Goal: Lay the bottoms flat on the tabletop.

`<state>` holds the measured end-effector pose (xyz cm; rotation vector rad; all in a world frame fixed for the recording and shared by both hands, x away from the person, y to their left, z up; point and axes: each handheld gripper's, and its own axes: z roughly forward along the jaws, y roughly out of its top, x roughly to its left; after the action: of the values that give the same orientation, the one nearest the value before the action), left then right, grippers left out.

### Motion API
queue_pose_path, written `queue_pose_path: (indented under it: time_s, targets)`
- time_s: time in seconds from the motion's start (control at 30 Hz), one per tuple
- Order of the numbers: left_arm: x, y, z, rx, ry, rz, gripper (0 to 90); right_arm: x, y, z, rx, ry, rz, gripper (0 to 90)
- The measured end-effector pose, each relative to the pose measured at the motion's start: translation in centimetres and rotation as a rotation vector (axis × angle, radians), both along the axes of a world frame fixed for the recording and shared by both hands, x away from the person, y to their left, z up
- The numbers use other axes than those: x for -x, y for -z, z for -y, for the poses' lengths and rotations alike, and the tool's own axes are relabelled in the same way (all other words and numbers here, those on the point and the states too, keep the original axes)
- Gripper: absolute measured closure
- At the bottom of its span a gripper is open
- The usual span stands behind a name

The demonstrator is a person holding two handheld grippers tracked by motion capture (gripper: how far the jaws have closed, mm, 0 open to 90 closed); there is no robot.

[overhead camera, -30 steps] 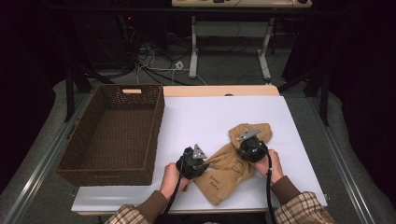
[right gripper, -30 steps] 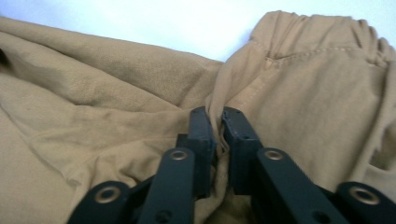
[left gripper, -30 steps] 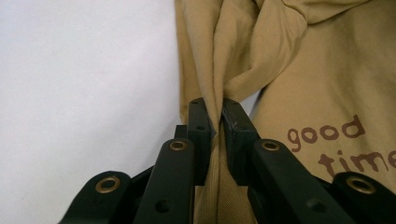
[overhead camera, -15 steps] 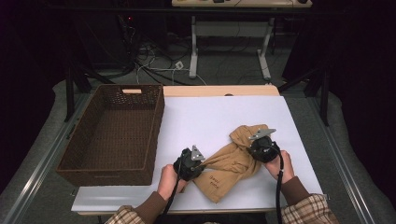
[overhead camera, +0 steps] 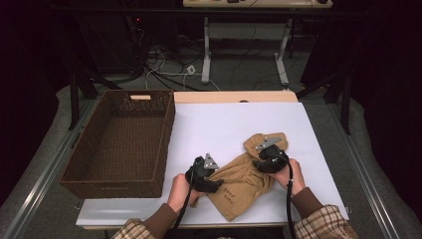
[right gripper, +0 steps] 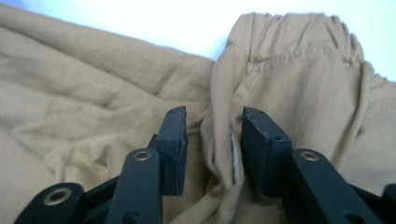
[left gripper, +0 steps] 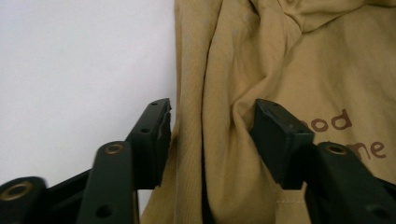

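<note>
Dim room around a white table top (overhead camera: 234,124), lit from above. Nearest, at the near edge: plaid cuffs and brown sleeves, a hand on each tool. Lay crumpled on the near right part of the white surface: a tan garment (overhead camera: 244,186), brown lettering near its near end, gathered hem bunched toward the far right.

Stood at the garment's left edge: left gripper (left gripper: 212,133), jaws spread after just having been opening, a ridge of tan cloth between them, pads seemingly clear of it, one jaw at the border of cloth and bare table.

Sat over the garment's far right part: right gripper (right gripper: 212,135), jaws likewise parted after just having been opening, a vertical fold with a pale label edge rising between them, cloth close to the pads but not clearly squeezed.

Farther left, just beside the white top's left edge: a dark brown woven basket (overhead camera: 164,134), long side running near to far.

Beyond the table: a strip of pale wood, then a floor tangled with cables and the white legs of another stand.
</note>
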<state>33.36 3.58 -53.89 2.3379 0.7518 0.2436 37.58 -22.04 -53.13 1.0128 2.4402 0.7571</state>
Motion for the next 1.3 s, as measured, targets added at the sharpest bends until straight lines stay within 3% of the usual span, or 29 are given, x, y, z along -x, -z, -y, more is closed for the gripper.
queue_pose_path:
  time_s: [0.23,0.4,0.87,1.03,1.3]
  targets:
    - [-0.1,-0.2,0.0,-0.002,-0.006,0.002,31.6,-0.4,0.0,-0.6,0.002,0.007,0.001,58.0]
    - [0.0,-0.4,0.0,0.003,-0.004,0.011,27.0,-0.6,0.3,-0.7,0.005,0.007,-0.007,70.1]
    - [-0.6,-1.4,0.6,0.016,-0.023,0.031,22.8,-0.7,0.5,-0.7,0.021,0.017,0.000,86.1]
    - [-1.3,-1.2,1.0,0.004,-0.045,0.032,24.0,-0.4,0.2,-0.9,0.021,0.014,0.010,86.3]
    - [-2.5,0.1,2.0,-0.022,-0.056,0.005,36.8,-0.3,0.1,-0.9,0.018,0.007,0.012,86.1]
